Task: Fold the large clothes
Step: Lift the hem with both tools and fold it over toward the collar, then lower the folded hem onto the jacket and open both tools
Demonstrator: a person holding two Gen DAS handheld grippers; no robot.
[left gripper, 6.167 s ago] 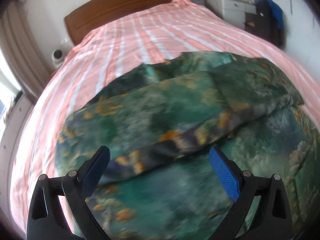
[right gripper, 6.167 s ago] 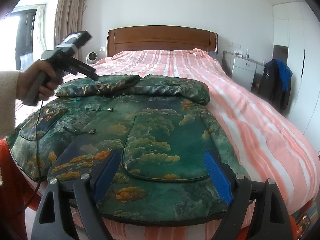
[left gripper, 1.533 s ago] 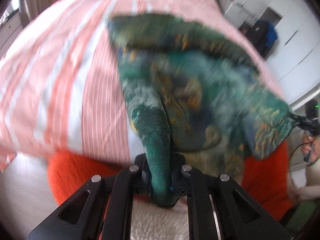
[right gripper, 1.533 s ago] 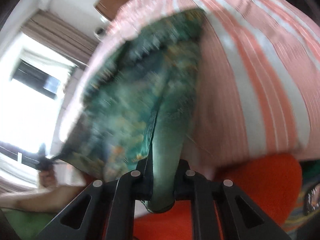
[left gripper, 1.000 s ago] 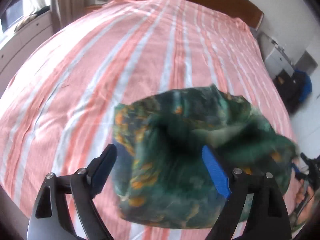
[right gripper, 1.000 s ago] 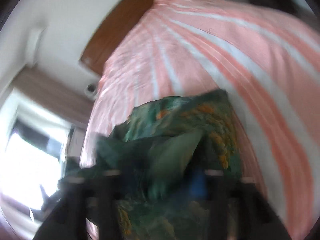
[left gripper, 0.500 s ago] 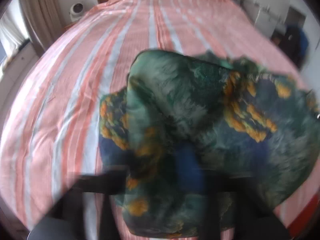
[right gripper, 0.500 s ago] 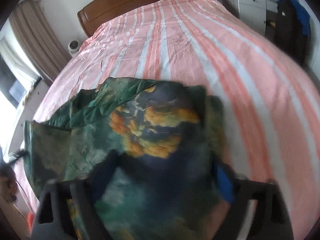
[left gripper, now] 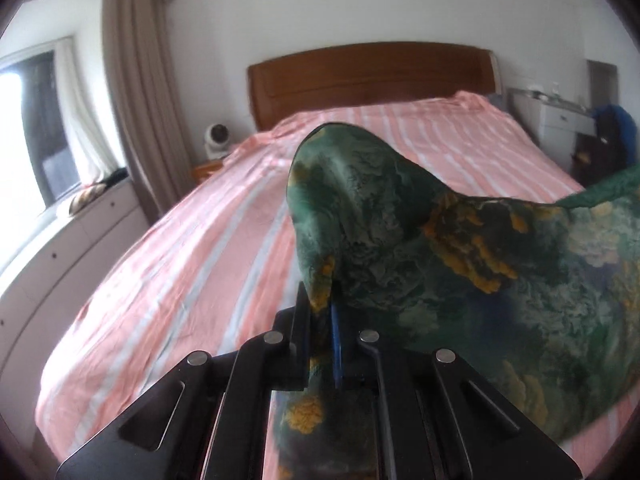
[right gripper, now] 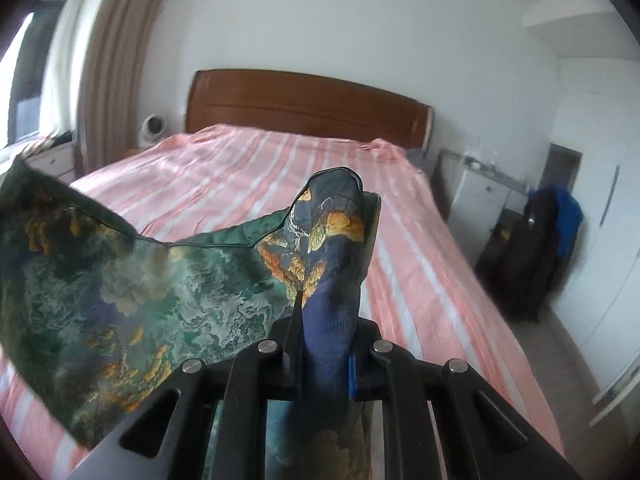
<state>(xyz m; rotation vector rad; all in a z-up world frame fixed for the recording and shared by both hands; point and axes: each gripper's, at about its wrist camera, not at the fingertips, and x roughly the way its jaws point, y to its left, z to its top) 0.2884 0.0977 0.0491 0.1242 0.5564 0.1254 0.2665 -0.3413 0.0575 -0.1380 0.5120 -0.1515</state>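
Note:
A large green garment (left gripper: 500, 264) printed with orange and blue clouds hangs in the air above the pink striped bed (left gripper: 192, 248). My left gripper (left gripper: 320, 312) is shut on one bunched corner, and the cloth stretches off to the right. In the right wrist view the same garment (right gripper: 132, 292) spreads to the left, with my right gripper (right gripper: 324, 320) shut on a thick dark-blue fold that rises in a peak above the jaws. The garment sags between the two grips. Its lower part is hidden behind the gripper bodies.
A wooden headboard (left gripper: 372, 76) closes the far end of the bed (right gripper: 420, 288). A white drawer unit (left gripper: 72, 248) and curtain (left gripper: 136, 112) line the left side. A small white fan (left gripper: 216, 140) sits by the headboard. A white cabinet (right gripper: 484, 192) and dark hanging clothes (right gripper: 536, 252) stand on the right.
Both grippers stood open over the bundled garment a second ago; now both are shut on it. Both hands have risen and levelled, lifting the cloth off the bed.

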